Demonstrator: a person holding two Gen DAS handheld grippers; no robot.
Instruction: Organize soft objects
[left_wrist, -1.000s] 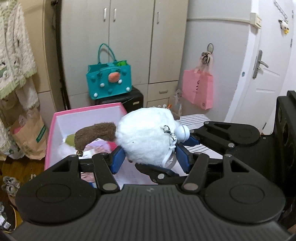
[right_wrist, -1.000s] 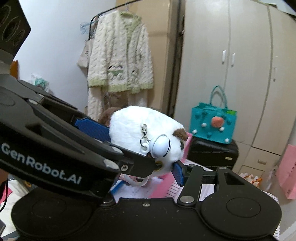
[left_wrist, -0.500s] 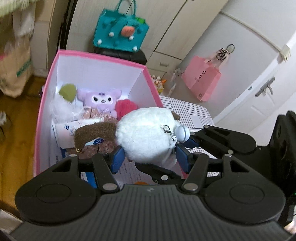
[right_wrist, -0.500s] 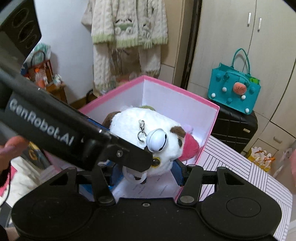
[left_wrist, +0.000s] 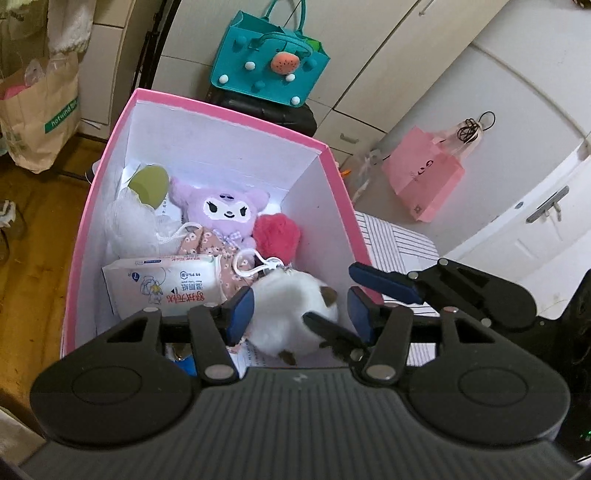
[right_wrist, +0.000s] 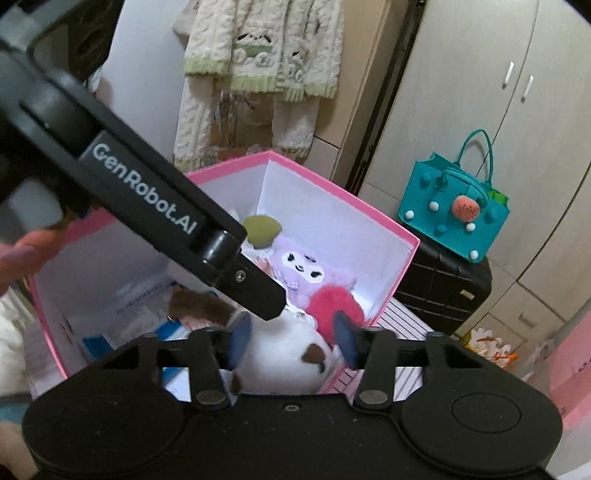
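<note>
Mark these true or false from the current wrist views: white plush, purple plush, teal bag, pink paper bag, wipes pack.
1. The white plush lies inside the pink box. True.
2. The purple plush sits outside the box. False: it is inside, near the far wall.
3. The teal bag stands on a black case behind the box. True.
4. The pink paper bag lies in the box. False: it is outside, against the white wall beyond the box.
5. The wipes pack is in the box, beside the white plush. True.
</note>
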